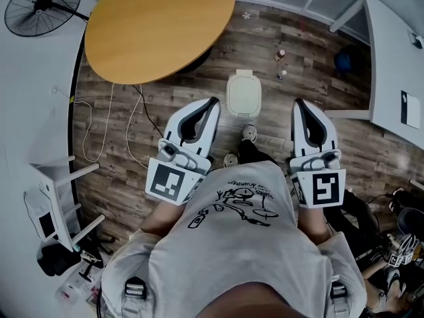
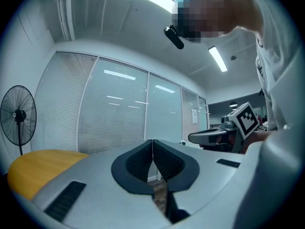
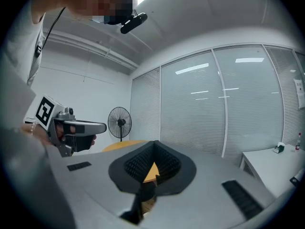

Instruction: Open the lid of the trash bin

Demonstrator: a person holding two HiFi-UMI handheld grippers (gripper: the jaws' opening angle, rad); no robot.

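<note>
A small white trash bin (image 1: 244, 95) stands on the wood floor ahead of the person's feet, its lid down. My left gripper (image 1: 213, 101) is held at chest height to the bin's left, its jaws shut with nothing between them. My right gripper (image 1: 298, 103) is level with it on the bin's right, jaws also shut and empty. Both point forward and are well above the bin. In the left gripper view my left gripper (image 2: 152, 142) faces a glass wall; in the right gripper view my right gripper (image 3: 153, 143) does too. The bin is hidden in both.
A round wooden table (image 1: 159, 25) stands just beyond the bin to the left. A standing fan (image 1: 41, 5) is at the far left, cables (image 1: 106, 124) trail on the floor, a white rack (image 1: 56, 197) sits at left. A white desk (image 1: 394, 65) fills the right.
</note>
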